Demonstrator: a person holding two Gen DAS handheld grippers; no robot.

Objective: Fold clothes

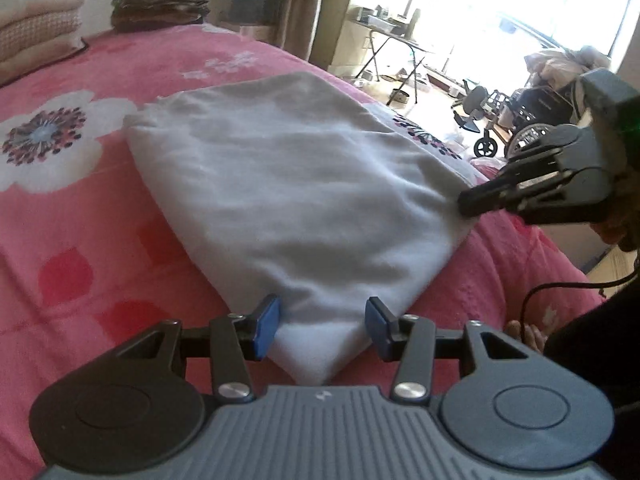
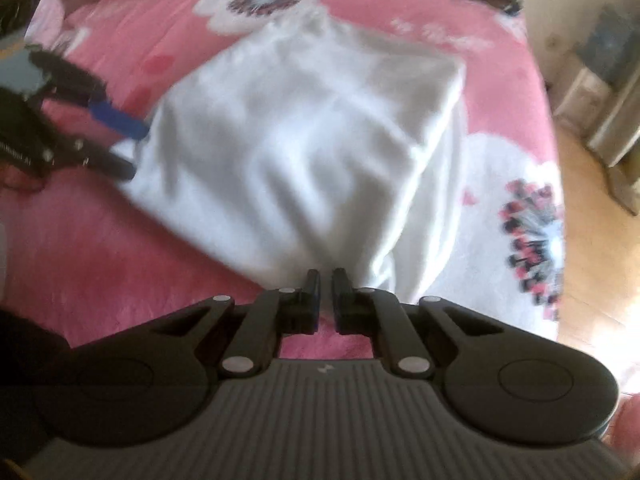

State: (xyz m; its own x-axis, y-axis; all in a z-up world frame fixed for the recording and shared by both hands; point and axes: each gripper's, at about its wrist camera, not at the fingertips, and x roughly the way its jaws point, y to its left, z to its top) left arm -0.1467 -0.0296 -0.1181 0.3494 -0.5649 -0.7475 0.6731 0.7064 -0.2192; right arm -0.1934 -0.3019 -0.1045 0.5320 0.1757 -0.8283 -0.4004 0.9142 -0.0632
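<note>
While the white garment [image 1: 288, 200] lies on the pink bedspread [image 1: 80, 240] already folded into a thick, roughly square packet, both claws sit at its near corners. The left gripper [image 1: 322, 326] stands about half open, its blue pads either side of one corner and not pressing it. The right gripper [image 2: 326, 280] is nearly shut at another corner; blur hides the tips, so it probably pinches cloth, though I cannot be sure. Two folded stacks [image 1: 160, 4] rest at the far edge of the bed. Judging by this, the piece needs at most one last fold or straightening, then stacking.
</note>
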